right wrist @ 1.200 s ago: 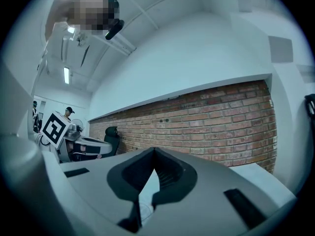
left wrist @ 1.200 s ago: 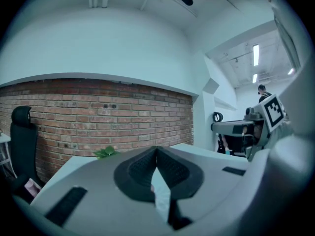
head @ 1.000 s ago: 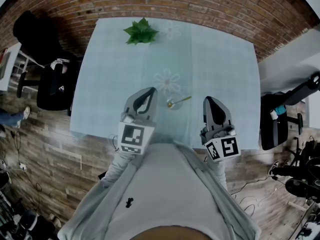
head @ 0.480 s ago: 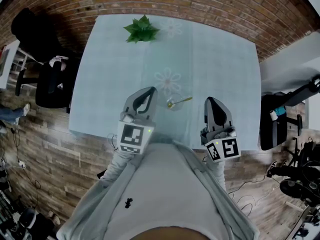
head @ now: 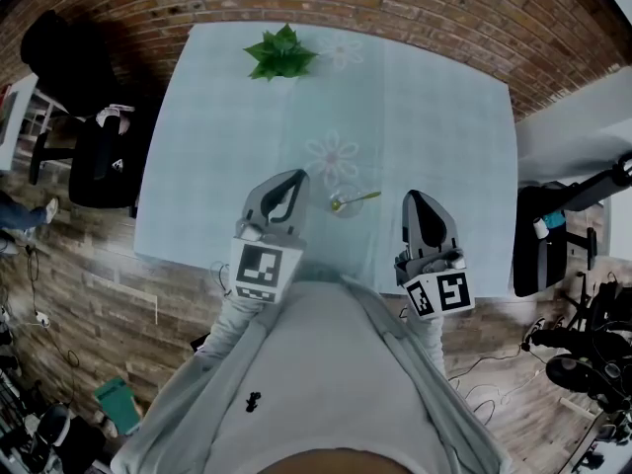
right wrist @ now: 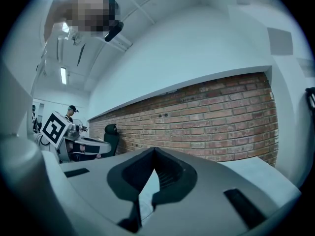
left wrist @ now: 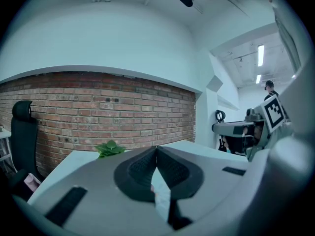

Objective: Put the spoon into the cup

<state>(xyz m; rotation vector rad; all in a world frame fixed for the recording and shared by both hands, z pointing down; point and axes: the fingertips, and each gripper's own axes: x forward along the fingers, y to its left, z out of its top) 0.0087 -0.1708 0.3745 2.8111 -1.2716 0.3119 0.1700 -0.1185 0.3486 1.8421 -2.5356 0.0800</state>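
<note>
A small clear cup (head: 345, 203) stands on the pale table (head: 434, 117) near its front edge. A gold spoon (head: 357, 199) has its bowl end inside the cup's outline and its handle sticking out to the right. My left gripper (head: 298, 176) hangs just left of the cup, and my right gripper (head: 414, 197) is a little right of the spoon's handle. Neither touches them. In the left gripper view the left gripper (left wrist: 156, 148) has its jaws meeting at the tips with nothing between. In the right gripper view the right gripper (right wrist: 155, 150) is likewise shut and empty.
A green potted plant (head: 280, 55) sits at the table's far edge, also seen in the left gripper view (left wrist: 110, 149). A black chair (head: 104, 166) stands left of the table, another seat (head: 541, 240) right of it. A brick wall (head: 395, 8) runs behind.
</note>
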